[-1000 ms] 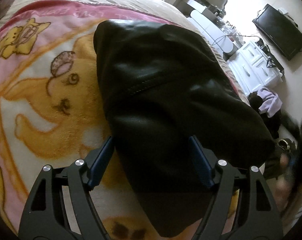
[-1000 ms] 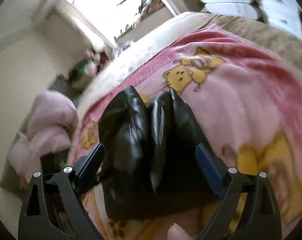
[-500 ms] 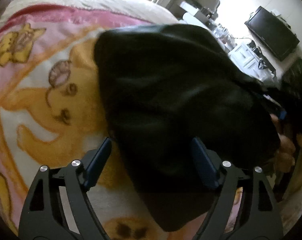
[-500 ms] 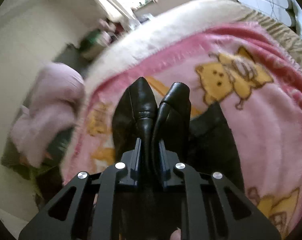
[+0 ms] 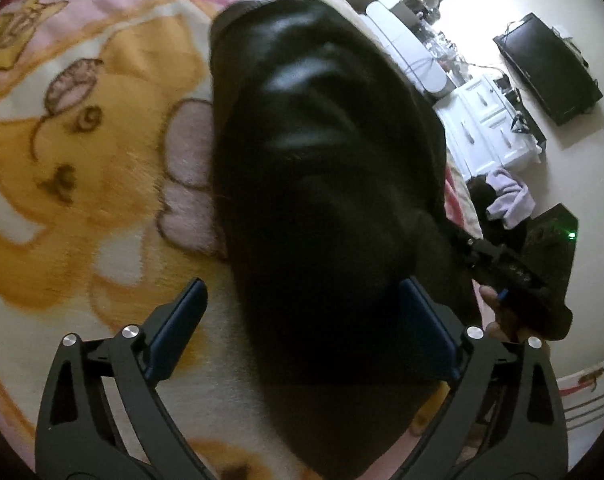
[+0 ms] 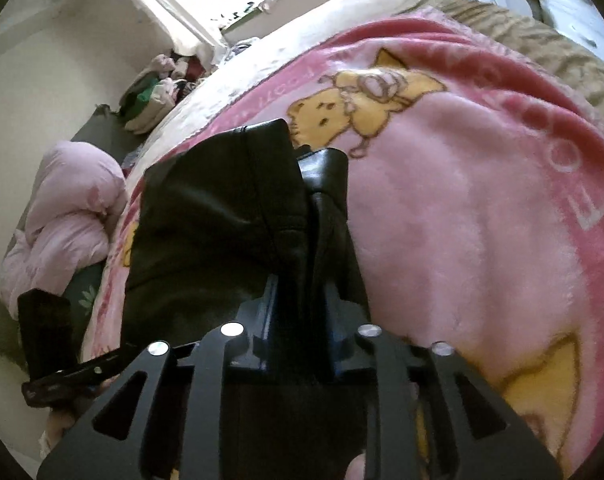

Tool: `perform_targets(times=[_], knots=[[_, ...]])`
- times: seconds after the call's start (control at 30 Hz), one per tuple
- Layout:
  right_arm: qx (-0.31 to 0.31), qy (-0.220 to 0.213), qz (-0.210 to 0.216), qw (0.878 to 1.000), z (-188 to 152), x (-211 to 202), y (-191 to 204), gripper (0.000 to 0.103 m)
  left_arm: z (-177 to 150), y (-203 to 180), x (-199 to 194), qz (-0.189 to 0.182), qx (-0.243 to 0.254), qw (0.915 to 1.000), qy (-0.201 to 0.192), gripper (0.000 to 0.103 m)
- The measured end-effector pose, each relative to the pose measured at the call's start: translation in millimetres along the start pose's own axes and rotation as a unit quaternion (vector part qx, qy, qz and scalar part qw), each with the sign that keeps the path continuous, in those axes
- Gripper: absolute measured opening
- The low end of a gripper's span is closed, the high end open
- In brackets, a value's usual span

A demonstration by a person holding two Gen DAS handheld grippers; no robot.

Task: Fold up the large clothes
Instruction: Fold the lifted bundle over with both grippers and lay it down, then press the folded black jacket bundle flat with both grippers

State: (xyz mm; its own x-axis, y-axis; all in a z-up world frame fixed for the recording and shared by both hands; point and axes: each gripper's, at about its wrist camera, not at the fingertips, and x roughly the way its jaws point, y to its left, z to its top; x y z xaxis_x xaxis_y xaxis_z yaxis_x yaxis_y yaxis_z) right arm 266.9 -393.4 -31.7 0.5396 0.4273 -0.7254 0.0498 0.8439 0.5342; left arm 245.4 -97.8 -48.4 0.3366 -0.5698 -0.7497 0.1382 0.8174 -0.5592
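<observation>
A black leather-like garment point(image 5: 322, 160) lies folded lengthwise on a pink and yellow cartoon blanket point(image 5: 81, 160). My left gripper point(image 5: 302, 320) straddles its near end, jaws wide and opening. The left pad stands clear over the blanket and the right pad is at the garment's edge. In the right wrist view the garment point(image 6: 213, 220) bunches into a raised fold. My right gripper point(image 6: 302, 320) has narrow jaws, now opening, with that fold filling the gap between the pads. The right gripper point(image 5: 502, 264) and a hand point(image 5: 498, 312) show at the garment's right edge.
The blanket point(image 6: 462, 220) covers a bed. A TV point(image 5: 550, 68), a white dresser point(image 5: 490, 120) and a purple cloth point(image 5: 510, 200) are off the bed's right side. A pink duvet point(image 6: 69, 208) and a clothes pile point(image 6: 153, 92) lie beyond the other side.
My right gripper went from wide open to pinched on a fold of the garment, then widened a little while dropping toward the bed. My left jaws spread wider and came lower.
</observation>
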Motion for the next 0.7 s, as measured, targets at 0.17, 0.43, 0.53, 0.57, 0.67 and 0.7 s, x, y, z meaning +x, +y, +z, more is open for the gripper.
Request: perform_targets(times=[0.17,0.43,0.53,0.57,0.67,0.7], knots=[[0.026,-0.009,0.074,0.997,-2.2,-34.8,-10.0,0.086,-1.7,-5.9,7.0,-0.008,0.006,0.9999,0.009,0.09],[0.017,0.087,0.108,0.99,-31.5,-17.4,-18.0,0.095,-2.2,-8.8,9.6,-0.005,0.007,0.9999,0.008,0.091],[0.036,0.087,0.099,0.991,-41.6,0.2,-26.4,0.08,-1.3,-12.7,12.2,0.007,0.015,0.9998,0.01,0.09],[0.053,0.087,0.106,0.989,-45.9,2.5,-28.5,0.074,-0.5,-13.8,13.0,0.01,0.018,0.9997,0.011,0.09],[0.057,0.084,0.112,0.988,-56.4,0.7,-14.5,0.068,1.1,-13.6,7.4,0.026,0.036,0.9989,0.013,0.09],[0.058,0.087,0.108,0.989,-62.2,-0.8,-4.7,0.067,1.7,-13.0,4.3,0.032,0.045,0.9984,0.014,0.09]])
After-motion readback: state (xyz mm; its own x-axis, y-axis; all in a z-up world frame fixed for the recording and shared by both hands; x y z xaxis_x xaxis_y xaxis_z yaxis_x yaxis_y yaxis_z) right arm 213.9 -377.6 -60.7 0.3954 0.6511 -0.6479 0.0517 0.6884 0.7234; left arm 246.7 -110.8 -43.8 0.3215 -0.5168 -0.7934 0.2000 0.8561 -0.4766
